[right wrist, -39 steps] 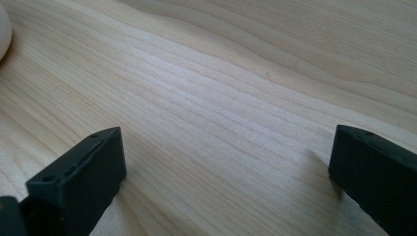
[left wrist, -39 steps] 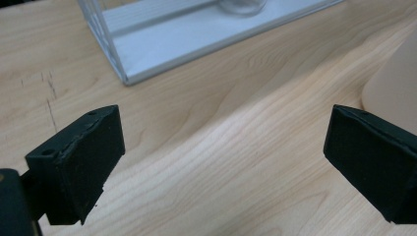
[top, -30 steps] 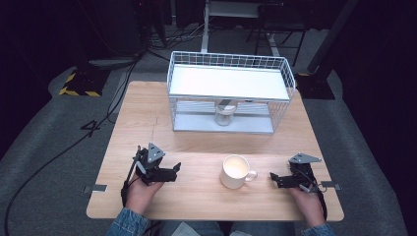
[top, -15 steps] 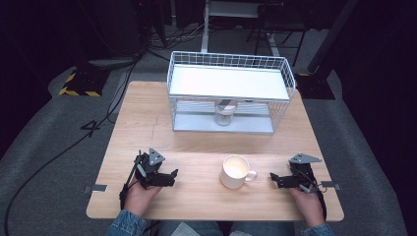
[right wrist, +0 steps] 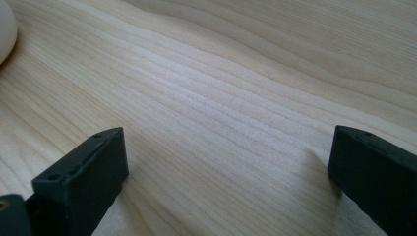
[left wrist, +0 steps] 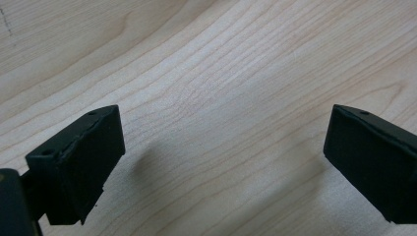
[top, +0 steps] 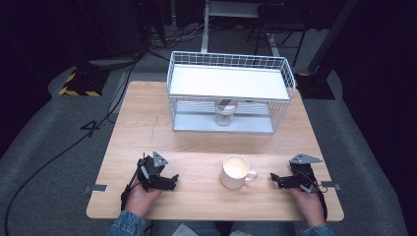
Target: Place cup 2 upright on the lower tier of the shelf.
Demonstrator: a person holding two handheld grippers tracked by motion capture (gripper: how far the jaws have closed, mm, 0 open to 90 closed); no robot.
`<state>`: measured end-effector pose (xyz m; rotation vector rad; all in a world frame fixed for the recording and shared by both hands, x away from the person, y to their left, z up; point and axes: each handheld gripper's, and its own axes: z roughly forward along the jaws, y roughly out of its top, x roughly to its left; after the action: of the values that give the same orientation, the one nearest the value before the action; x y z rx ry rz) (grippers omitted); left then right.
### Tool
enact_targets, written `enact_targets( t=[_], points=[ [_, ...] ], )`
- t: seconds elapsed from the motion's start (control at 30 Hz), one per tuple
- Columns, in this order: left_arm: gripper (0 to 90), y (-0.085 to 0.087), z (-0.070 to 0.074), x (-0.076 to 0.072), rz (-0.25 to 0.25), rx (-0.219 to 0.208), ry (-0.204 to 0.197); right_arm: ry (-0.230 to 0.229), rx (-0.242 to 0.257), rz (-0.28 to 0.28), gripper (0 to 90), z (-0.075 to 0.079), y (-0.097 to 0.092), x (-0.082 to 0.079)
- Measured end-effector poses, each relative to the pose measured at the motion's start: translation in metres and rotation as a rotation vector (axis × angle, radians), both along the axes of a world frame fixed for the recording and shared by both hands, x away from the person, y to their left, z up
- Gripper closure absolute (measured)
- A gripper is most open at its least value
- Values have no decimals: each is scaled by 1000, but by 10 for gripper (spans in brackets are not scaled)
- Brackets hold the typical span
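Note:
A cream mug [top: 236, 170] stands near the table's front edge, its handle turned to the right. A sliver of the mug [right wrist: 6, 29] shows at the upper left of the right gripper view. My left gripper [top: 169, 183] lies low over the wood at the front left, jaws wide apart, and my left gripper [left wrist: 221, 162] has only bare wood between them. My right gripper [top: 275, 180] rests just right of the mug, pointing toward it. Bare table lies between the spread jaws of my right gripper [right wrist: 226, 182]. Both are open and hold nothing.
A white wire rack [top: 228, 93] with a solid shelf stands at the back of the wooden table [top: 196, 142]. A small glass jar [top: 224, 114] sits under the shelf. Cables and a yellow-black striped block [top: 77, 85] lie on the dark floor at the left.
My left gripper has sunk toward the table and shifted slightly nearer the front edge. The right gripper and the mug have kept still.

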<state>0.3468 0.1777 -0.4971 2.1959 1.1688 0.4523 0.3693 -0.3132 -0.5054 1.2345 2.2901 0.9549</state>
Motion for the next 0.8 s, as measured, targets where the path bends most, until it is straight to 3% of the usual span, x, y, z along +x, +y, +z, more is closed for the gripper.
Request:
enact_targets(
  t=[0.13, 0.23, 0.33, 0.8],
  points=[
    [17, -1, -3, 3, 2, 10, 13, -1, 5, -3, 34, 1, -1, 0],
    [12, 0, -6, 4, 15, -28, 34, 1, 10, -3, 39, 1, -2, 0],
    [0, 4, -9, 4, 10, -46, 10, 1, 13, 0, 41, 1, -3, 0],
    [0, 1, -9, 6, 15, -48, 9, -1, 38, 1, 46, 10, -5, -2]
  ],
)
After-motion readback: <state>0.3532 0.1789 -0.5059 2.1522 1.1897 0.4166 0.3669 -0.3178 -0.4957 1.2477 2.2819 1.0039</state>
